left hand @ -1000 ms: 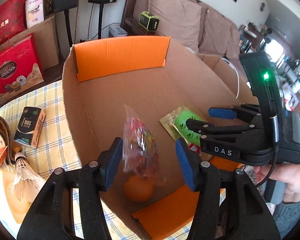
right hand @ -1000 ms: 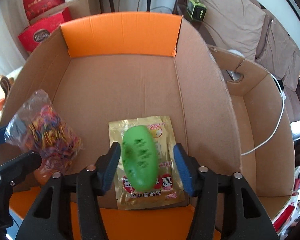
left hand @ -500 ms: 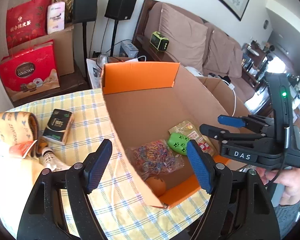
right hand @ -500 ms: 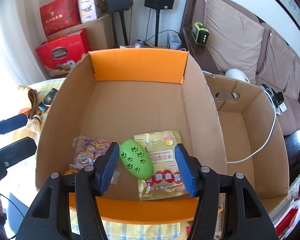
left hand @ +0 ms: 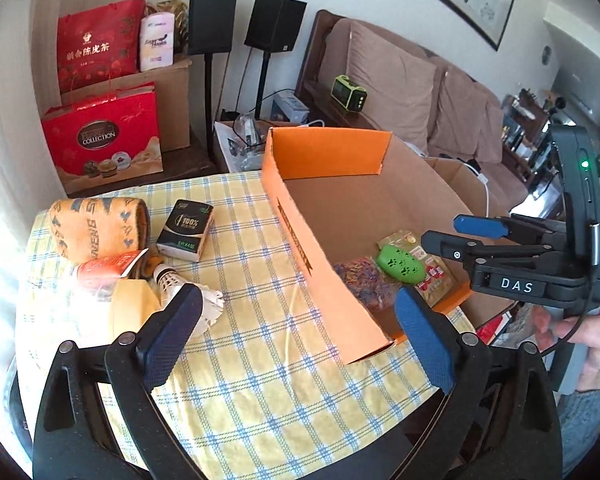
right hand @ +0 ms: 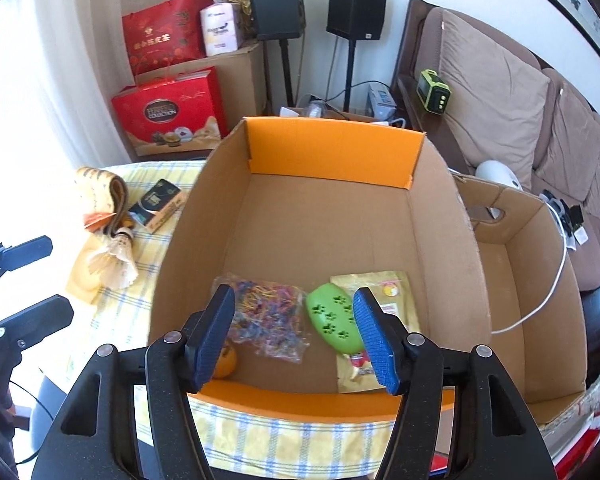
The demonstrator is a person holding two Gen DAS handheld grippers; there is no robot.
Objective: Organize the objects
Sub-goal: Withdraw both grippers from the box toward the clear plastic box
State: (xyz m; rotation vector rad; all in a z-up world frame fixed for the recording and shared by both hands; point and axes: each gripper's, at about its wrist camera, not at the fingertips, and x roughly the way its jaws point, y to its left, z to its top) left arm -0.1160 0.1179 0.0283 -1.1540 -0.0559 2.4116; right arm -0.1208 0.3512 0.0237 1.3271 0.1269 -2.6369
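An open cardboard box (right hand: 332, 152) with orange flaps stands on the yellow checked table (left hand: 260, 380). In it lie a bag of coloured rubber bands (right hand: 268, 316), a green paw-print toy (right hand: 334, 322), a gold packet (right hand: 388, 320) and an orange ball (right hand: 224, 364). My left gripper (left hand: 296, 336) is open and empty above the table, left of the box (left hand: 320, 240). My right gripper (right hand: 294, 336) is open and empty above the box's near edge; it also shows in the left wrist view (left hand: 456, 236).
On the table left of the box lie a black tissue pack (left hand: 186, 230), a rolled orange towel (left hand: 96, 228), a shuttlecock (left hand: 180, 284) and a red-labelled packet (left hand: 108, 268). A second cardboard box (right hand: 520, 280) stands right of the first. Gift bags, speakers and a sofa stand behind.
Both grippers opened, dropped the rubber band bag and the green toy into the box, and drew back and up. The left gripper moved left over the table.
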